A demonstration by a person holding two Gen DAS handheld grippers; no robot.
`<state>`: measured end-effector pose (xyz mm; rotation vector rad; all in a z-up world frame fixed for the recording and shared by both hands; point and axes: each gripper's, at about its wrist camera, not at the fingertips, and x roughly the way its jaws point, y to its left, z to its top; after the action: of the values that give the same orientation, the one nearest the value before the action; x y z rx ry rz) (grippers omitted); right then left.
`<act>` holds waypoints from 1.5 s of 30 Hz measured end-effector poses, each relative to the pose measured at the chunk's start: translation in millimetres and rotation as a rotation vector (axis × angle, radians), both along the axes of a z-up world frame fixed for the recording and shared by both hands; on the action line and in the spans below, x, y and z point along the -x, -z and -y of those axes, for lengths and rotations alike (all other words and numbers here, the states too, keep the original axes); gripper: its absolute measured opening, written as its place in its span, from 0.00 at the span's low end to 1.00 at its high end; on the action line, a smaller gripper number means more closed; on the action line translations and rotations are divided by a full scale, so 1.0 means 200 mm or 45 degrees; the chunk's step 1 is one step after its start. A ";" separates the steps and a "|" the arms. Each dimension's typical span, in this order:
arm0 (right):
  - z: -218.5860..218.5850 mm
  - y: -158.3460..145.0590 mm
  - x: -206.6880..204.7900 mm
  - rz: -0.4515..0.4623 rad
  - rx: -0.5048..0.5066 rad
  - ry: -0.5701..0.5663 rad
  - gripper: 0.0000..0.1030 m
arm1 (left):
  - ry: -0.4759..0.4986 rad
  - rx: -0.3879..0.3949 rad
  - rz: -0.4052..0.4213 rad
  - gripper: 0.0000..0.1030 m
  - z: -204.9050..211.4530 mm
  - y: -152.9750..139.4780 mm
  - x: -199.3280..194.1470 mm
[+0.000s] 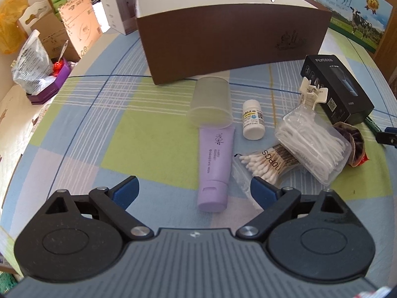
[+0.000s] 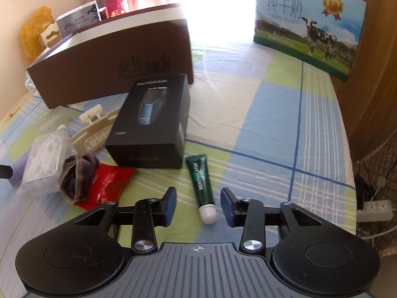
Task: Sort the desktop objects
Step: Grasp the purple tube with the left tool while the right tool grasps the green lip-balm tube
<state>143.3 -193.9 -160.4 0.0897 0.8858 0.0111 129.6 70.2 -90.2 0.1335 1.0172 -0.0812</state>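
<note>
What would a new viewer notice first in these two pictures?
The big brown box at the back of the checked tablecloth, open at the top. Before it lies a clutter of toiletries: a purple tube ahead of the open left gripper, a green tube between the open right gripper fingers.

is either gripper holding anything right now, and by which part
Nothing is held. The left gripper is open around the purple tube; the right gripper is open around the green tube.

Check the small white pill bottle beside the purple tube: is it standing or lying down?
Standing. The small white pill bottle sits upright on the checked cloth, cap on top, label facing the camera, right of the purple tube.
</note>
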 end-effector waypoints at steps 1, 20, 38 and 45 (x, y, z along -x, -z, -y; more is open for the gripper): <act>0.01 0.00 0.00 -0.003 -0.002 0.006 0.31 | 0.007 -0.002 -0.002 0.90 0.00 0.01 -0.01; 0.05 0.02 0.07 -0.027 -0.007 0.028 0.13 | 0.152 0.042 -0.037 0.33 0.03 0.11 -0.12; 0.04 0.02 0.12 -0.001 0.019 -0.019 0.32 | 0.059 0.111 -0.103 0.28 -0.03 0.09 0.10; 0.04 0.04 0.01 0.016 0.053 -0.037 0.33 | 0.034 0.062 -0.086 0.43 0.01 0.11 0.04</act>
<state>140.5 -201.1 -169.1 0.0374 0.8746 0.0203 122.4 68.5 -111.6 0.1006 1.0805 -0.1352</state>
